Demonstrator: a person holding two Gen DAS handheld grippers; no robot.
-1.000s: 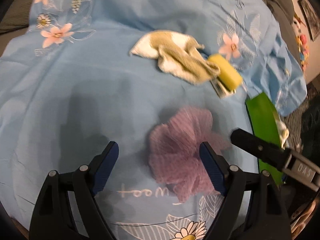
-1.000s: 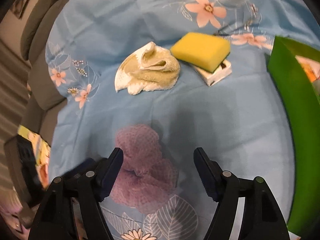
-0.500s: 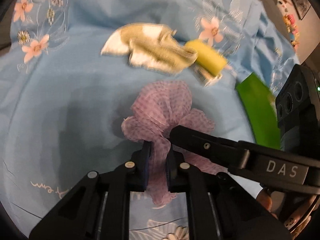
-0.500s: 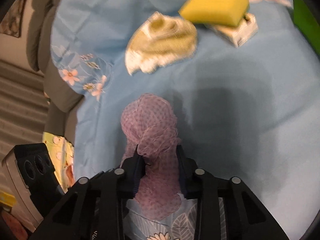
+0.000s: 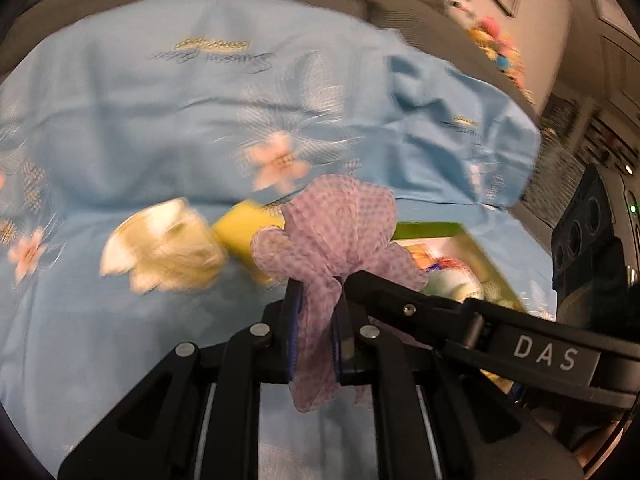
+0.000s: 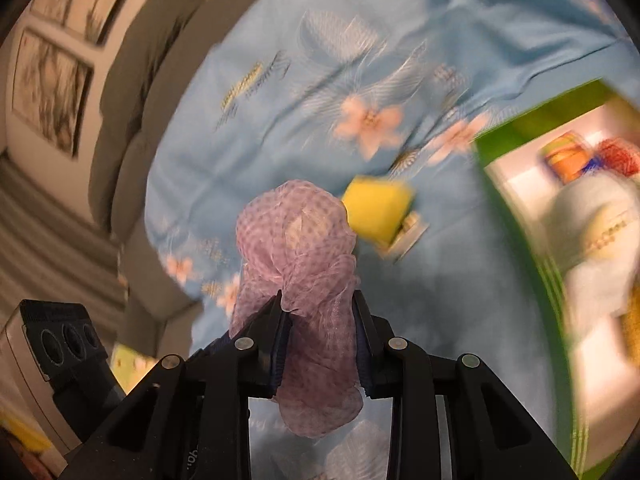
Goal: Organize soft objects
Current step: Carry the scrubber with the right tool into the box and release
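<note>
Both grippers are shut on one purple mesh cloth (image 5: 340, 220), also in the right wrist view (image 6: 296, 232), and hold it up above the blue flowered sheet (image 5: 160, 128). My left gripper (image 5: 316, 284) pinches it from one side, my right gripper (image 6: 318, 300) from the other; the right gripper's arm crosses the left wrist view. A cream and tan towel (image 5: 168, 256) and a yellow sponge (image 5: 248, 224), also seen in the right wrist view (image 6: 376, 208), lie on the sheet beyond. A green box (image 6: 520, 240) holding soft items is at the right.
The sponge rests on a small white box (image 6: 408, 232). Grey sofa cushions (image 6: 132, 80) and framed pictures (image 6: 48, 92) stand behind the sheet. The green box also shows in the left wrist view (image 5: 440, 232). Both views are motion-blurred.
Both grippers closed on the purple mesh cloth and have lifted it off the sheet. The views have tilted up, and the green box's inside now shows.
</note>
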